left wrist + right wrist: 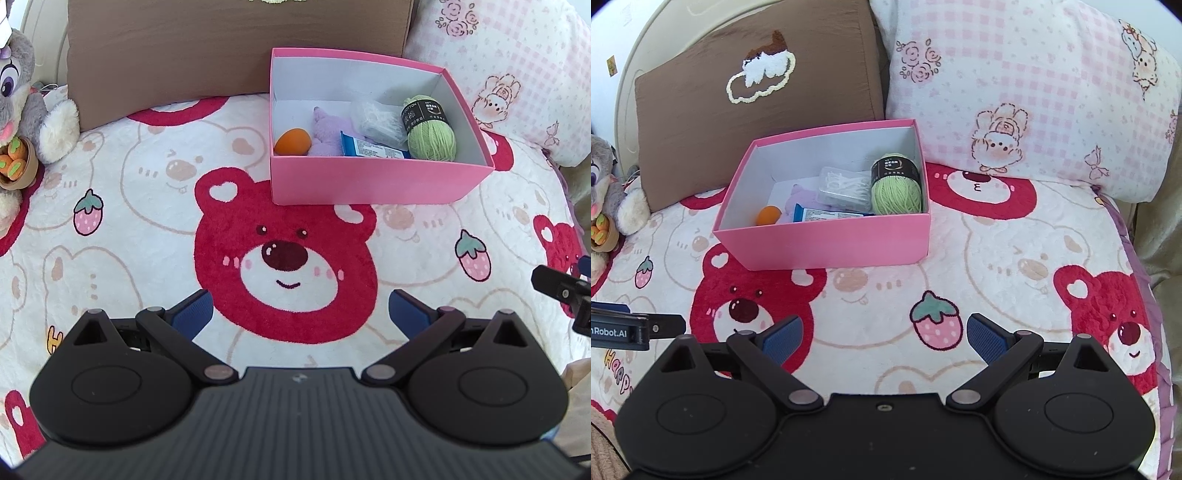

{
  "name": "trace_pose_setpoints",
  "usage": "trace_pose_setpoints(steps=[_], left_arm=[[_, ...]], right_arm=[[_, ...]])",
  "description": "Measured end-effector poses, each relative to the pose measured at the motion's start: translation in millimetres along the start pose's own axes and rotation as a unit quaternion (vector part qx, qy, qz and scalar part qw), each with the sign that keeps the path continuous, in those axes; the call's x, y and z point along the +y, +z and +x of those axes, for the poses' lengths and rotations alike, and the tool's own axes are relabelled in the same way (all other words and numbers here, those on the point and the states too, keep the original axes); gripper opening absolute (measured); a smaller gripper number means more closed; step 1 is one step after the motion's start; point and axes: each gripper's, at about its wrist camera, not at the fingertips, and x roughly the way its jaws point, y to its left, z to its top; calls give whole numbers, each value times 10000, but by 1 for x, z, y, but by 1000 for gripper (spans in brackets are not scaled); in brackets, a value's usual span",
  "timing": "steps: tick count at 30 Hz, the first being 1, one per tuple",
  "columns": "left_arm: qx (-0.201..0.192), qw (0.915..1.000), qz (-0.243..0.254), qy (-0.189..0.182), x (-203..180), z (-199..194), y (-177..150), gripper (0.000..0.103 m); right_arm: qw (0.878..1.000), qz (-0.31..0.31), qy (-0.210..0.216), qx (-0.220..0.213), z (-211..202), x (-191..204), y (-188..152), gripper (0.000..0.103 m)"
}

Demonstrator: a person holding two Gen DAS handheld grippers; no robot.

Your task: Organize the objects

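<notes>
Above, both tongs hang over the bear-print blanket [122, 192], each with its jaws spread wide and nothing between them. Left gripper [301, 314]: blue fingertips [192, 314] either side of a red bear face. Right gripper [884, 341]: blue fingertips [986, 339] flanking a strawberry motif. Ahead of both, well apart from the fingers, stands the pink box [369, 181], open-topped, holding a green yarn ball [430, 138] at its right end, a clear packet [842, 186] beside the yarn, a blue wrapper [373, 149] against the near wall, a purple plush [327, 134] and an orange egg-shaped object [292, 142] at the left end. Beyond the box: a brown pillow [701, 122] and a pink checked pillow [1034, 81]. Far left: a grey plush rabbit [18, 96].
</notes>
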Motion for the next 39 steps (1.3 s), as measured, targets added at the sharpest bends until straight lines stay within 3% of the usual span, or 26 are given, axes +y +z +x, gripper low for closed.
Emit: trace_pose_setpoints(steps=[39], left_arm=[[25, 9999, 49, 90, -2, -1, -2, 103]], right_arm=[[9999, 57, -105, 4, 0, -5, -2, 97]])
